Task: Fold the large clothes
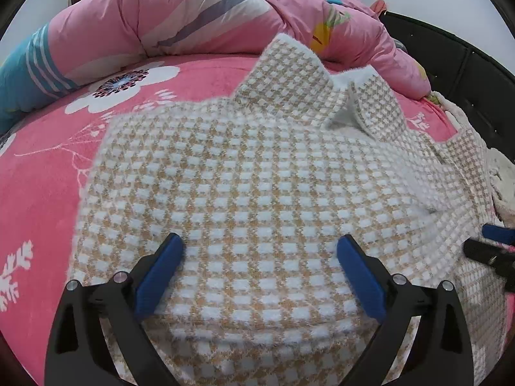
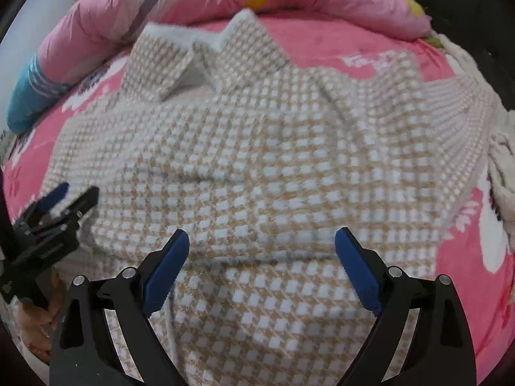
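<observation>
With the left gripper [image 1: 260, 246] and right gripper [image 2: 262, 241] both spread empty above the checked collared garment [image 1: 257, 177], each should pinch one hem corner evenly before folding toward the collar [image 1: 289, 74]

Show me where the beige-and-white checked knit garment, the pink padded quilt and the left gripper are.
beige-and-white checked knit garment [image 1: 257, 173], left wrist view, middle of its body.
pink padded quilt [image 1: 135, 16], left wrist view, its upper fold.
left gripper [image 1: 260, 247], left wrist view, midway between its fingertips.
</observation>
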